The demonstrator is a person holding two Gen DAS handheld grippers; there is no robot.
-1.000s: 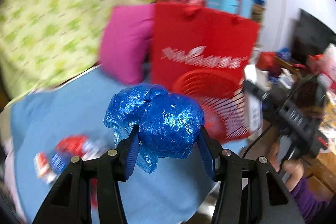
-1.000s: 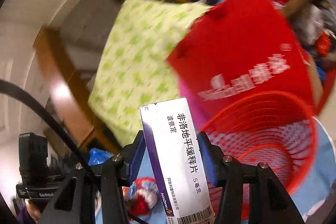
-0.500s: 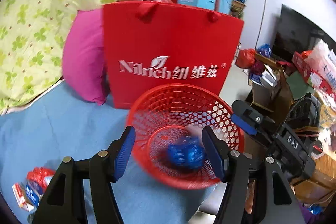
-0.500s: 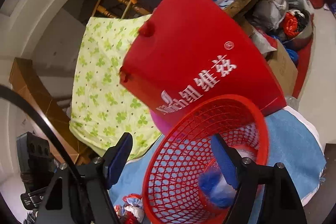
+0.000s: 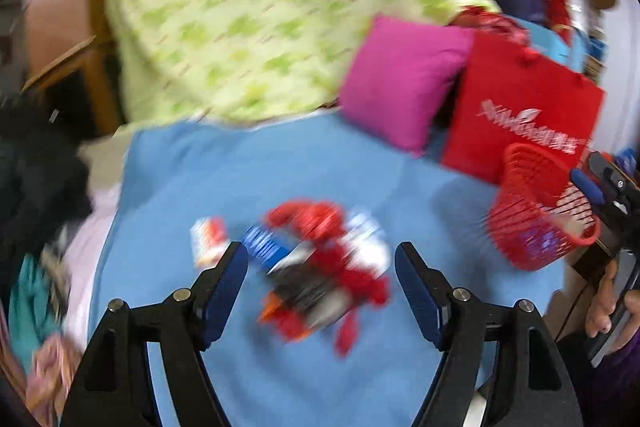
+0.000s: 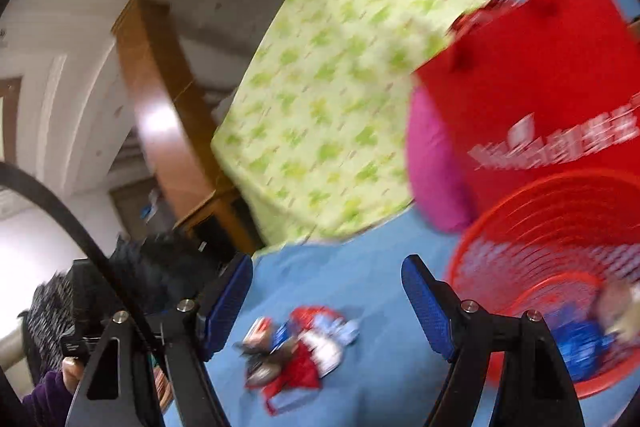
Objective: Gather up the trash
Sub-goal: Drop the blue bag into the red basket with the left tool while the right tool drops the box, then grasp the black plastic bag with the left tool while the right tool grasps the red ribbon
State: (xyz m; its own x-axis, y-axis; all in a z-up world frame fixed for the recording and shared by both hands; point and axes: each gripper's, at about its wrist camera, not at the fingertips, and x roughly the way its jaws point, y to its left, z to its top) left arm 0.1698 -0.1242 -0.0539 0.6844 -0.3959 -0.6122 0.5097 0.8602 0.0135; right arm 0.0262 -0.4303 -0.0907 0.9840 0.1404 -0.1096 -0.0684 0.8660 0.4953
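Observation:
A blurred pile of red, blue and white wrappers lies on the blue blanket, just beyond my left gripper, whose jaws are opening with nothing between the pads. The red mesh basket stands at the right with the blue plastic bag inside. In the right wrist view my right gripper stands open and empty above the blanket, the wrapper pile below it. The basket is at the right, holding the blue bag and a pale box.
A red paper bag, a pink cushion and a green-patterned quilt stand behind the blanket. Dark clothing lies at the left. A hand holds the other gripper's handle at the right.
The blue bag left my left gripper and the box left my right one; both now lie in the basket. Both grippers opened and swung left from the basket toward the wrapper pile.

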